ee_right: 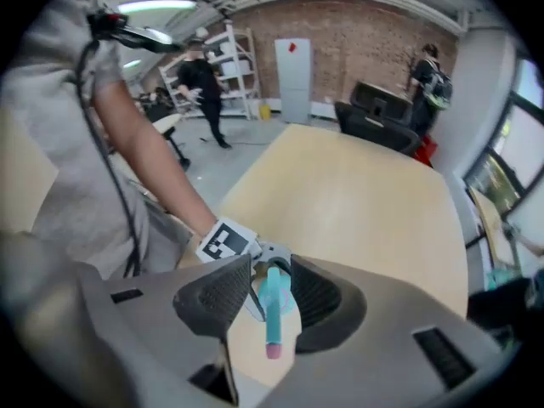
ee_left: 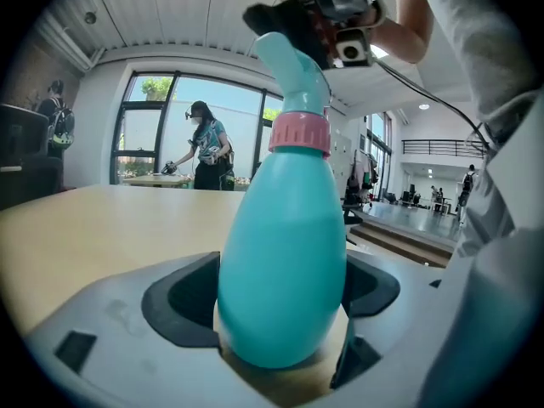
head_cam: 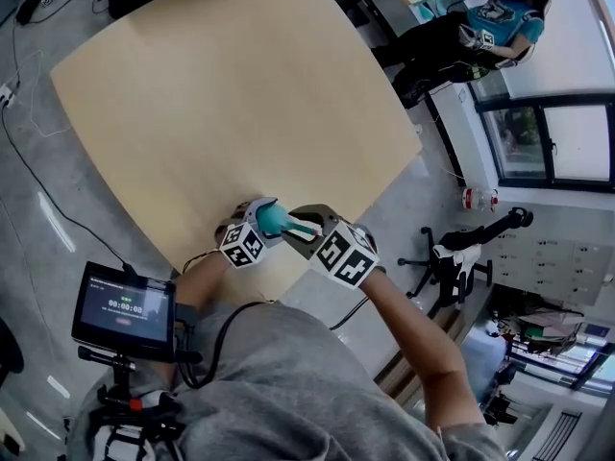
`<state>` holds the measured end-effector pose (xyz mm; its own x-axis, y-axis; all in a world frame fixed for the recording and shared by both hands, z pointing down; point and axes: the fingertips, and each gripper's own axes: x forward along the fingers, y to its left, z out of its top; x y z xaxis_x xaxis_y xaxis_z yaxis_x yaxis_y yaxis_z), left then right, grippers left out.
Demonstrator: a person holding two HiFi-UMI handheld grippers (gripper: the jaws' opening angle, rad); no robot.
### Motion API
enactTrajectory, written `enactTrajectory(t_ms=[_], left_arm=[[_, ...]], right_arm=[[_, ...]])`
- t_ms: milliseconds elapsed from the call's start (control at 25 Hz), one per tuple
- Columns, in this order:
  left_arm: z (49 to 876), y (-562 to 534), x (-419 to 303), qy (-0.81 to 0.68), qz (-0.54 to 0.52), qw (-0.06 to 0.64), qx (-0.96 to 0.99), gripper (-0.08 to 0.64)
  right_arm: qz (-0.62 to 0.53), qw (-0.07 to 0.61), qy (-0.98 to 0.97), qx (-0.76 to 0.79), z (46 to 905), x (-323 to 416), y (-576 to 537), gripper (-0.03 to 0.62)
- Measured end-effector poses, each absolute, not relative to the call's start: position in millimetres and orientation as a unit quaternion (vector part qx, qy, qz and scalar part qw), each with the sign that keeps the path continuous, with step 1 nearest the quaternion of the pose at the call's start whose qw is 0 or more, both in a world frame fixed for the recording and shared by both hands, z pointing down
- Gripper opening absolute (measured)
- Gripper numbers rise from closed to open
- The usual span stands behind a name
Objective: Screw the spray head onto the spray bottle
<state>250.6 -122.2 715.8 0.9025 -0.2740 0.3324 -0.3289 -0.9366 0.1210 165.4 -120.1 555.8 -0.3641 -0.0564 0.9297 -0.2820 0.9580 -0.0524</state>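
The left tool grips the bottle by its belly (upright, over the worktop's near edge); the right tool pinches the head above the pink collar.

A pale wooden table filled the middle. Off its near left corner stood a small screen showing a timer. Beyond its far right corner sat a person. A black cable trailed across the floor to its left.
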Motion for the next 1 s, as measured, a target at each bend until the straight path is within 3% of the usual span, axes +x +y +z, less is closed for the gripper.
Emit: enactTrajectory(t_ms=[80,240,360,560,1000], left_arm=[[715.8,-117.1,252.3,-0.126,0.16,0.082,0.976,0.402],[716.8,-102.1,252.8,-0.054,0.167,0.071,0.982,0.402],[716.9,-96.9,251.7,-0.017,0.171,0.068,0.983,0.402],[715.7,-95.9,253.2,0.013,0.178,0.065,0.982,0.402],[713.2,-94.2,254.8,0.019,0.177,0.066,0.982,0.402]], right_arm=[[0.006,0.559,-0.829,0.005,528.3,162.7,-121.5,0.144],[-0.319,0.616,-0.678,-0.245,530.0,190.0,-119.4,0.144],[-0.448,0.568,-0.568,-0.393,555.2,203.1,-102.4,0.144],[-0.484,0.492,-0.511,-0.513,575.3,209.6,-79.5,0.15],[-0.498,0.451,-0.445,-0.592,579.7,218.2,-84.1,0.166]])
